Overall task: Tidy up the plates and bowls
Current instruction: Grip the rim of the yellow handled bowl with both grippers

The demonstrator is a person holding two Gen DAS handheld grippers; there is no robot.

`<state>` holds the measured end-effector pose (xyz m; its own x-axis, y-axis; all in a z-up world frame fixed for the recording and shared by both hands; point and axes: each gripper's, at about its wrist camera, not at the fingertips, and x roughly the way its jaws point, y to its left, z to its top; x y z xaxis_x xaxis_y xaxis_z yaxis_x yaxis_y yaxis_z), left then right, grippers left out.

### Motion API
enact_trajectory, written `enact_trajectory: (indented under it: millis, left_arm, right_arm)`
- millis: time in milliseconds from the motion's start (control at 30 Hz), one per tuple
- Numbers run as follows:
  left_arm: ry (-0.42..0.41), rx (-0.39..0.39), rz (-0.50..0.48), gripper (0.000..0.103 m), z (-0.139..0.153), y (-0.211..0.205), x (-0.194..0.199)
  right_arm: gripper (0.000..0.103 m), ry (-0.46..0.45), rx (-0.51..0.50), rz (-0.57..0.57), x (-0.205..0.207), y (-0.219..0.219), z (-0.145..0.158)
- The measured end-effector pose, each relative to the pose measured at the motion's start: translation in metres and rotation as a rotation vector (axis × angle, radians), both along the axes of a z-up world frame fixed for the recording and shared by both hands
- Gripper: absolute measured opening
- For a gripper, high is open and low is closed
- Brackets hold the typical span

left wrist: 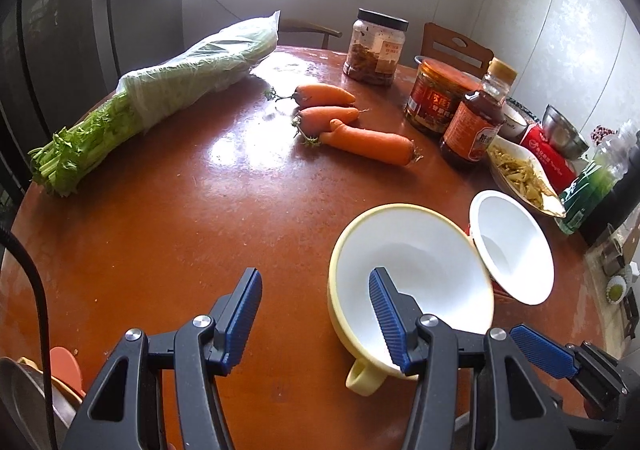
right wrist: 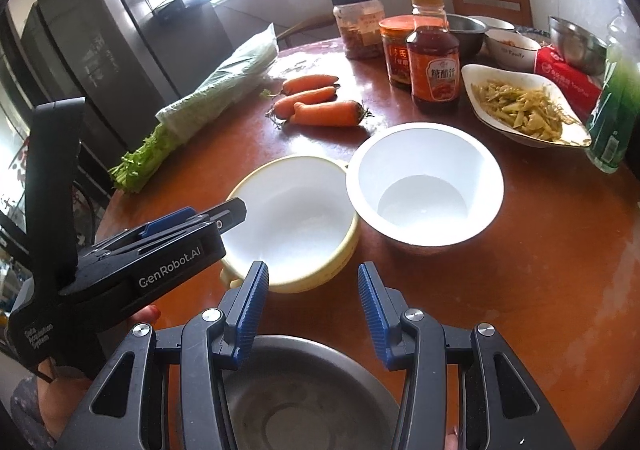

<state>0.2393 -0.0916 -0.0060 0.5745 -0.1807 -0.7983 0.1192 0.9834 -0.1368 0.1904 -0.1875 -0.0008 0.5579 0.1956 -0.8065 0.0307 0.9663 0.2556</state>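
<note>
A: What sits nearest the grippers?

B: Two empty bowls on the round brown tabletop [right wrist: 540,250]. A yellow bowl with a handle [right wrist: 296,221], white inside, and touching it on the right a white bowl [right wrist: 424,185], nothing in either. A steel basin [right wrist: 300,390] lies under the right gripper [right wrist: 312,306], also empty.

A: And the grippers?

B: The left gripper [left wrist: 316,314] is spread, one blue pad over the yellow bowl's inside, the other outside over bare tabletop, pinching nothing. The right gripper is spread too, hanging above the steel basin's far rim with nothing between its pads.

A: The containers farther back?

B: An oval white dish [right wrist: 524,105] holds shredded yellowish vegetables. A brown sauce bottle [right wrist: 434,57] with a tan cap is mostly full. An orange-lidded jar [right wrist: 398,49] and a black-lidded plastic jar [right wrist: 358,21] both hold dark preserves. Behind stand two steel bowls [right wrist: 464,33] and a white ceramic bowl [right wrist: 512,43]; what is inside I cannot tell.

A: Counts?

B: Three carrots [right wrist: 316,101] together, one bagged celery bunch [right wrist: 200,101], two jars, one green bottle [right wrist: 612,121], one red packet [right wrist: 568,77].
</note>
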Motion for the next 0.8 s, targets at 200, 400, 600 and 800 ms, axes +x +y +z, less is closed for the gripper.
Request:
enact_trajectory:
  millis: [200, 400, 600, 800]
  left_arm:
    - [0.012, 0.020, -0.013, 0.056, -0.007, -0.004, 0.005]
    - [0.034, 0.015, -0.026, 0.050, -0.013, -0.006, 0.010]
    - [0.046, -0.019, -0.050, 0.030, -0.015, -0.009, 0.010]
    - [0.051, -0.035, -0.057, 0.025, -0.015, -0.007, 0.006]
  right_arm:
    - [0.042, 0.020, 0.001, 0.004, 0.010, 0.001, -0.010]
    - [0.036, 0.025, -0.008, 0.014, 0.016, 0.002, -0.014]
    - [0.032, 0.016, -0.018, 0.022, 0.017, 0.003, -0.015]
    - [0.029, 0.003, -0.034, 0.039, 0.015, 0.008, -0.012]
